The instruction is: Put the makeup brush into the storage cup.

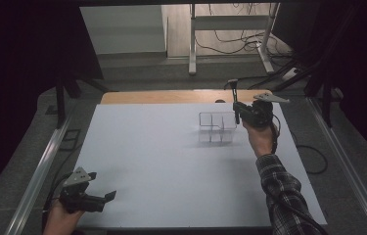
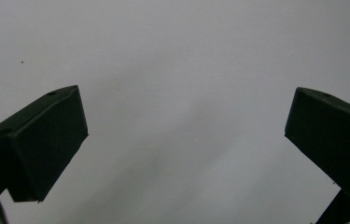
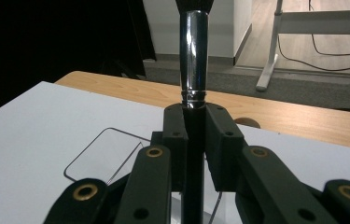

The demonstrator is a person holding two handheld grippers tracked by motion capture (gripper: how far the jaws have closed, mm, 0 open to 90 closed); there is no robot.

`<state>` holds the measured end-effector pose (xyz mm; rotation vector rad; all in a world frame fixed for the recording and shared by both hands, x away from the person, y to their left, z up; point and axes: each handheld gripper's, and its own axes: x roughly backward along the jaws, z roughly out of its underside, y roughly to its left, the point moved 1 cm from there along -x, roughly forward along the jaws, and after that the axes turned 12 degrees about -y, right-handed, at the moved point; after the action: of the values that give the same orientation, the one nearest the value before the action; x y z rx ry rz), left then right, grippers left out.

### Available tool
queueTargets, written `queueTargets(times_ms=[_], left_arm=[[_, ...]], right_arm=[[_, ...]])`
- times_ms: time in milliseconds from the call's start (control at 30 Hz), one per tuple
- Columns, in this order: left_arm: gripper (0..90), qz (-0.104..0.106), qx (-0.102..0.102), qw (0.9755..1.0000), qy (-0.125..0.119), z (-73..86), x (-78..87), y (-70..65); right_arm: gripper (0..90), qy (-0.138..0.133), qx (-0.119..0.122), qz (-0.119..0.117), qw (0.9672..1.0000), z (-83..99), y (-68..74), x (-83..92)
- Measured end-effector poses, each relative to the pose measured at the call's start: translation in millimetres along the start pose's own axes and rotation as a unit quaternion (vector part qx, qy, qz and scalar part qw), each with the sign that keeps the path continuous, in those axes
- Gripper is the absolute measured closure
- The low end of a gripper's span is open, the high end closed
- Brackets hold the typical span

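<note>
the makeup brush (image 3: 194, 56) stands upright between the jaws of the right gripper (image 3: 194, 140), which are closed tight on its black handle just below the shiny metal ferrule. the dark bristles begin at the top edge of the right gripper view and are cut off there. in the high view the brush (image 1: 234, 95) is a thin dark stick that rises above the right gripper (image 1: 238, 111), raised over the far right part of the table.

just beside this gripper, on its left and a little nearer to the person, stands a clear plastic organizer (image 1: 217, 128) with inner walls that divide it in several compartments. all compartments that i can see look empty. the brush is above the right edge of the organizer and not inside it. in the right gripper view the rounded rim of the organizer (image 3: 99, 154) lies below and behind the jaws.

the table carries a white sheet (image 1: 171, 166); a strip of wooden table edge (image 1: 161, 96) shows at the far side.

the left gripper (image 1: 103, 198) rests at the near left corner, well apart from the organizer. its jaws are spread wide with nothing between them, and its own view looks onto the plain white sheet (image 2: 182, 70).
</note>
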<state>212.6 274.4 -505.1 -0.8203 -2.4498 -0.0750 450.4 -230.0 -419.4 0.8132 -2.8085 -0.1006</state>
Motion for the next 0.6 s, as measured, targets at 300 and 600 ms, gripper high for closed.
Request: queueTargets(times_ms=[300,600], left_arm=[[0.0,0.001,-0.001,1.0,0.0,0.0,0.1,0.2],[0.0,0.002,-0.001,1.0,0.0,0.1,0.0,0.2]], right_arm=[[78.8,-0.002,0.002,0.001,1.0,-0.5,-0.3,-8.8],[78.8,-0.007,0.008,-0.003,0.9999,0.3,1.2,-15.3]])
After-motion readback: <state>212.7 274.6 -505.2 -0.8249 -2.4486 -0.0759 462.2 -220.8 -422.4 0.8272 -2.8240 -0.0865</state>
